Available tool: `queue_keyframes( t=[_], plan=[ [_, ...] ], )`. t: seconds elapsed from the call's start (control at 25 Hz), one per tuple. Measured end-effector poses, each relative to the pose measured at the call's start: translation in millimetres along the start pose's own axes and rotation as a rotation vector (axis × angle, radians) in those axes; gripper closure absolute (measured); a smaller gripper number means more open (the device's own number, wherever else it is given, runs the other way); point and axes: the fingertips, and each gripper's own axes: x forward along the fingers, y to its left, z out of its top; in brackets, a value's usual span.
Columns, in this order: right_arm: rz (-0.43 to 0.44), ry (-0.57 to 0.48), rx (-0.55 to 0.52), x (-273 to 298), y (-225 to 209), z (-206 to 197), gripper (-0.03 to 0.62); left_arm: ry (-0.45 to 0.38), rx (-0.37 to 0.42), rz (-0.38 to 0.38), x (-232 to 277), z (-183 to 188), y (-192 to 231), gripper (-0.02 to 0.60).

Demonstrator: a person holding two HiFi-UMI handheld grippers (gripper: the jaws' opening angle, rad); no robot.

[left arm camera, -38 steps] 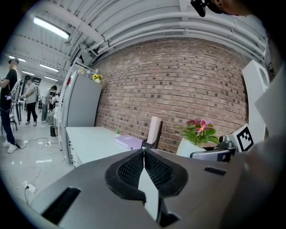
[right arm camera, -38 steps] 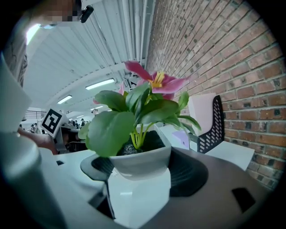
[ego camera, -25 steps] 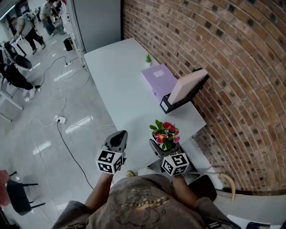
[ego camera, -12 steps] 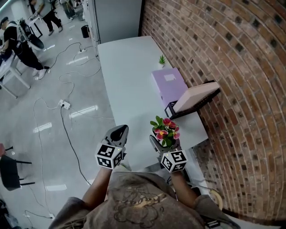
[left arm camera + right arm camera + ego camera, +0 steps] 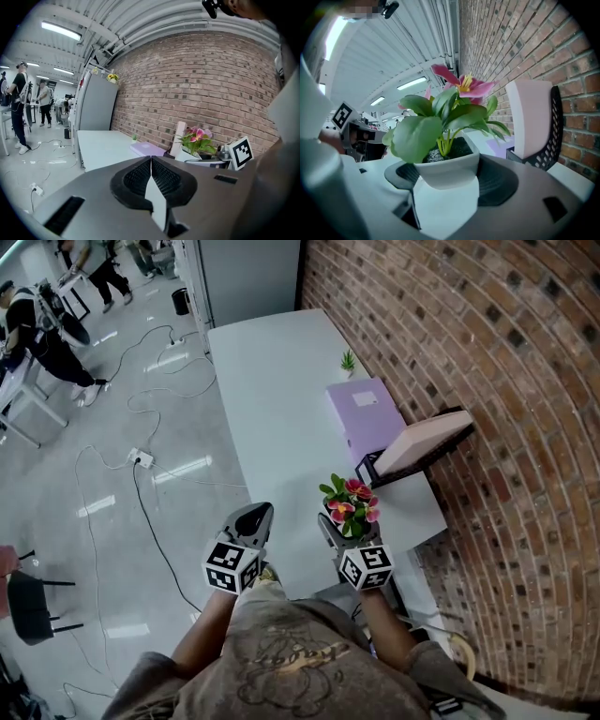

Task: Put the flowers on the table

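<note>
The right gripper (image 5: 447, 178) has its jaws wide, clamped on the white pot of pink flowers (image 5: 449, 169), which is upright over the near end of the long white table (image 5: 272, 399). The left gripper (image 5: 151, 174) has its jaws pressed together, empty. Along the red brick wall (image 5: 487, 343) at right, a black mesh rack (image 5: 367, 468) holds a pink board (image 5: 427, 439), with a flat lilac box (image 5: 364, 413) (label too small to read) and a small green plant (image 5: 348, 360) farther off; cables (image 5: 139, 461) trail over the glossy grey floor (image 5: 66, 549) at left.
</note>
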Motion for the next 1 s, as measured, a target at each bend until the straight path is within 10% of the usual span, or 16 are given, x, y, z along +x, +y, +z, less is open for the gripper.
queue_keyframes(
  t=[1.0],
  plan=[
    [-0.101, 0.176, 0.017, 97, -58, -87, 0.233, 0.063, -0.035, -0.030, 25, -14, 24, 0.558]
  ],
)
